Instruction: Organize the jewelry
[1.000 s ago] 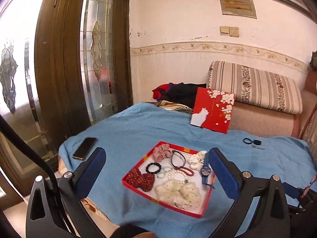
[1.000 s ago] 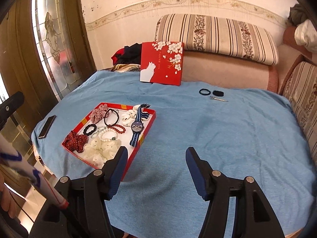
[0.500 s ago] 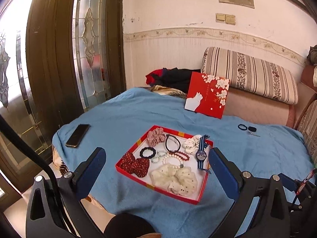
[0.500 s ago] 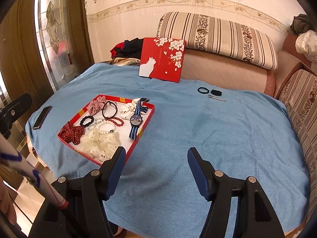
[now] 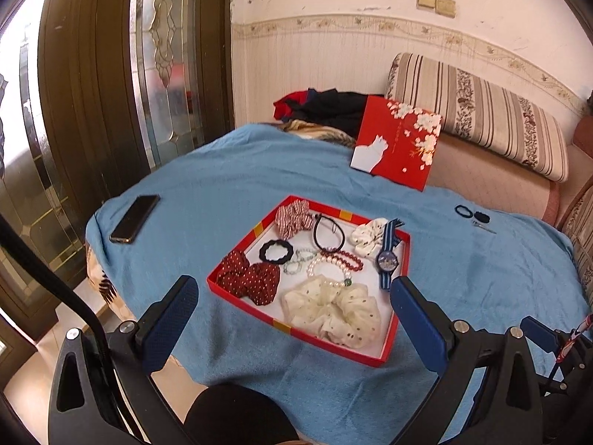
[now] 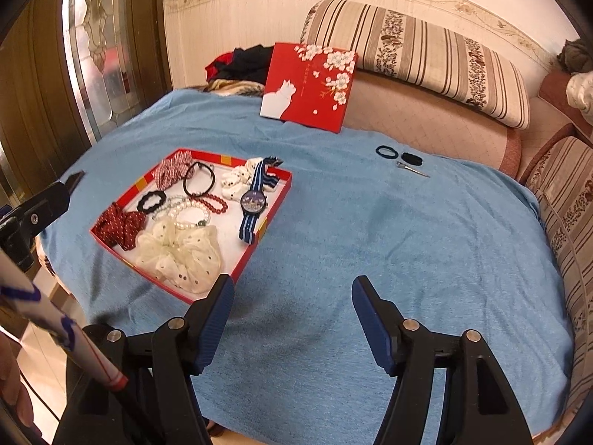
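Observation:
A red box tray lies on the blue cloth and holds scrunchies, bead bracelets, black hair ties and a blue striped watch. A cream scrunchie fills its near corner. Two black hair ties and a metal clip lie loose on the cloth at the far right. My left gripper is open and empty, just before the tray's near edge. My right gripper is open and empty over bare cloth right of the tray.
The red box lid with a white cat leans against the striped sofa cushion. A black phone lies at the cloth's left edge. Dark clothes are piled at the back. A glass-panelled door stands left.
Both grippers have moved forward and tipped down toward the table, so the tray looks nearer. Nothing on the table has moved. Both stay open.

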`<state>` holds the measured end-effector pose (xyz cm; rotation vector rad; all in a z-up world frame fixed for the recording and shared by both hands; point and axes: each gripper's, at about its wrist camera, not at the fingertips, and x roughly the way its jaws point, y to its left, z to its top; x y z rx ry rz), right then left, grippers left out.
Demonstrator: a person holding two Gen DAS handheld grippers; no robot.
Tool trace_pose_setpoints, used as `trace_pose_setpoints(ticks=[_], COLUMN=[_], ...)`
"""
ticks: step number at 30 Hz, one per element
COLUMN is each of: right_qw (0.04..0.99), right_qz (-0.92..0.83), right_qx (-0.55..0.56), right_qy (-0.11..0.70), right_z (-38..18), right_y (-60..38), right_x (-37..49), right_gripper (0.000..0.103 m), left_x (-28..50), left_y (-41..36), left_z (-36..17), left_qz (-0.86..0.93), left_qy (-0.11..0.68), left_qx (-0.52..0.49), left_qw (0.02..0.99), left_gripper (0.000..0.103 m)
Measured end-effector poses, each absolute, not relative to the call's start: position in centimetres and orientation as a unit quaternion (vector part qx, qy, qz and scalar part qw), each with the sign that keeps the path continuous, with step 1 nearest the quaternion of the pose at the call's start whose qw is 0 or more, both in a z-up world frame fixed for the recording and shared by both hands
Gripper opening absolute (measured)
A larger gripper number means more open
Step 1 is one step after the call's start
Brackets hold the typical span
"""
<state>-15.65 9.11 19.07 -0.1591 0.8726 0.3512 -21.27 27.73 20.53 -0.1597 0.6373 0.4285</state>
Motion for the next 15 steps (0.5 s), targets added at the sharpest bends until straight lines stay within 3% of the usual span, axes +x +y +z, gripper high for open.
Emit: trace_pose_setpoints(ticks=[15], right_qw=[0.87], right_qz=[0.163], right_qx=[-0.116], right_qy=[0.45], right_z=[16.9], right_y=[13.3], right_x=[-13.8], right_gripper=[0.071], left_x=[-19.9], left_y=[31.9], left_z=[17.3], left_qz=[0.221], left_qy=[0.343], left_qx=[-0.108], left_qw=[0.907], left_gripper=[0.103])
